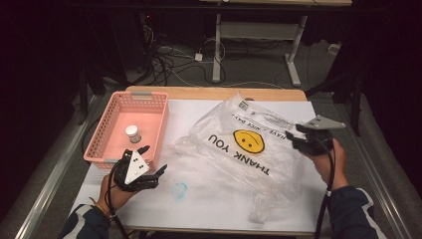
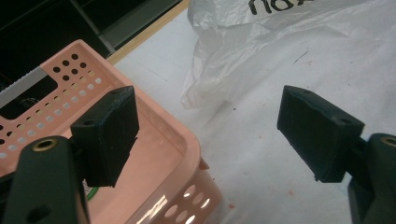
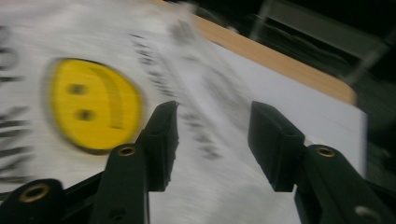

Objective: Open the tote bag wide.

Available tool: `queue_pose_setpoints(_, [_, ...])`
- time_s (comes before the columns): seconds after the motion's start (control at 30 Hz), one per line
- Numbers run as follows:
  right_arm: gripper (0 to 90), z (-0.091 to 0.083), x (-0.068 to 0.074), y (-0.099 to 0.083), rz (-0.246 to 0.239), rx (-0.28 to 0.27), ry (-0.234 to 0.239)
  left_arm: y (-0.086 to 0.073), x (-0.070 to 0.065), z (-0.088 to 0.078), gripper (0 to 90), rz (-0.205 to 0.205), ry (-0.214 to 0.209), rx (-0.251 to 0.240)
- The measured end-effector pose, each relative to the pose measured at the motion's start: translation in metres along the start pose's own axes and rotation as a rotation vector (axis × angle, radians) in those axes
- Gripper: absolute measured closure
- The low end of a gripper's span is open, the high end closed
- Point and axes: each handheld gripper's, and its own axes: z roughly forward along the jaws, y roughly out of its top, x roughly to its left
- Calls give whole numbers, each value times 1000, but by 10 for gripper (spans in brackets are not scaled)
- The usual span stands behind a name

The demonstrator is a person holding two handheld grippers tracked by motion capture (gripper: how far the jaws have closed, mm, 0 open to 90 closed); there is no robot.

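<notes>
While the left claw (image 1: 149, 162) hangs spread and empty at the near right corner of the pink basket (image 1: 107, 130), a careless swing could, I judge, knock the rim and shift the small white-capped jar (image 1: 133, 133) standing inside. Middle: the clear plastic bag (image 1: 239, 154) (yellow smiley, "THANK YOU" print) lies crumpled on the desk (image 1: 199, 204); thin film, likely to slip or bunch if pinched shallow. Right claw (image 1: 293, 135) hovers over the bag's right edge, jaws apart, holding nothing; its own view is blurred, so a fast grab may miss. Surface: white sheet over wood, faint blue smudge (image 1: 179, 188). Room dark, cables on the floor (image 1: 174, 64), another desk frame behind.
</notes>
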Motion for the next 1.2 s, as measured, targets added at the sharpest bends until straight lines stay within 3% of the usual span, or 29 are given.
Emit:
queue_pose_setpoints(0.07, [445,-3,28,10,-79,-28,101,0,-2,1,206,9,-3,5])
queue_pose_setpoints(0.2, [381,1,84,22,-212,-4,299,0,-4,1,206,22,-7,8])
queue_pose_setpoints(0.27, [360,7,106,24,-253,12,366,0,-4,1,206,22,-8,9])
queue_pose_setpoints(0.3, [360,7,106,24,-253,12,366,0,-4,1,206,22,-9,9])
queue_pose_setpoints(0.33, [353,12,124,24,-286,32,419,0,-4,2,206,21,-11,10])
queue_pose_setpoints(0.37, [342,16,131,24,-299,44,441,0,-4,2,206,20,-13,10])
queue_pose_setpoints(0.5, [306,33,151,16,-366,96,457,-1,-4,2,206,19,-16,10])
queue_pose_setpoints(0.57, [306,39,157,12,-376,118,475,0,-4,2,206,23,-16,13])
queue_pose_setpoints(0.67, [286,42,167,7,-466,142,433,0,-4,3,206,22,-16,15])
queue_pose_setpoints(0.73, [278,44,169,7,-480,160,403,0,-5,3,206,19,-19,12])
queue_pose_setpoints(1.0, [250,47,170,6,-463,181,384,0,-4,4,206,22,-22,15])
queue_pose_setpoints(1.07, [414,49,168,6,-448,183,394,0,-4,4,206,23,-22,16])
queue_pose_setpoints(1.2, [653,53,164,2,-420,185,393,0,-4,4,206,25,-23,17])
